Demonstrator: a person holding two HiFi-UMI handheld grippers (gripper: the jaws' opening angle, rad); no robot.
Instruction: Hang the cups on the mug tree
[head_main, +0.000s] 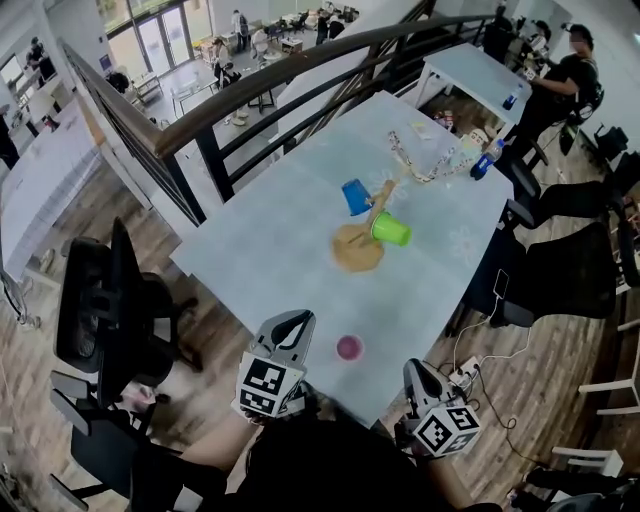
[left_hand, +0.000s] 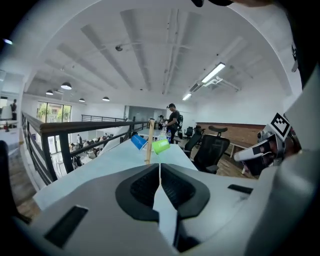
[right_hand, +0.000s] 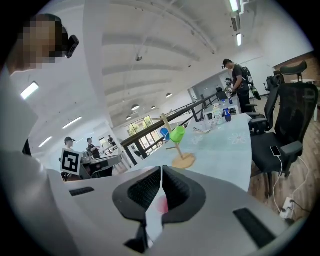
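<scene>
The wooden mug tree (head_main: 358, 247) stands mid-table with a blue cup (head_main: 356, 196) and a green cup (head_main: 391, 229) hanging on its pegs. A pink cup (head_main: 349, 348) sits upright near the table's front edge, between my two grippers. My left gripper (head_main: 291, 322) hovers just left of it, shut and empty. My right gripper (head_main: 416, 370) is at the table's front corner, to the right of it, also shut with nothing held. The left gripper view looks past the closed left gripper (left_hand: 159, 167) to the tree (left_hand: 149, 145). Through the closed right gripper (right_hand: 161, 171) a bit of the pink cup (right_hand: 162, 204) shows.
A tangle of cable (head_main: 425, 160) and a blue bottle (head_main: 484, 160) lie at the table's far end. A black railing (head_main: 210, 150) runs along the left side. Office chairs (head_main: 560, 280) stand to the right, and a person (head_main: 555, 85) stands at another table.
</scene>
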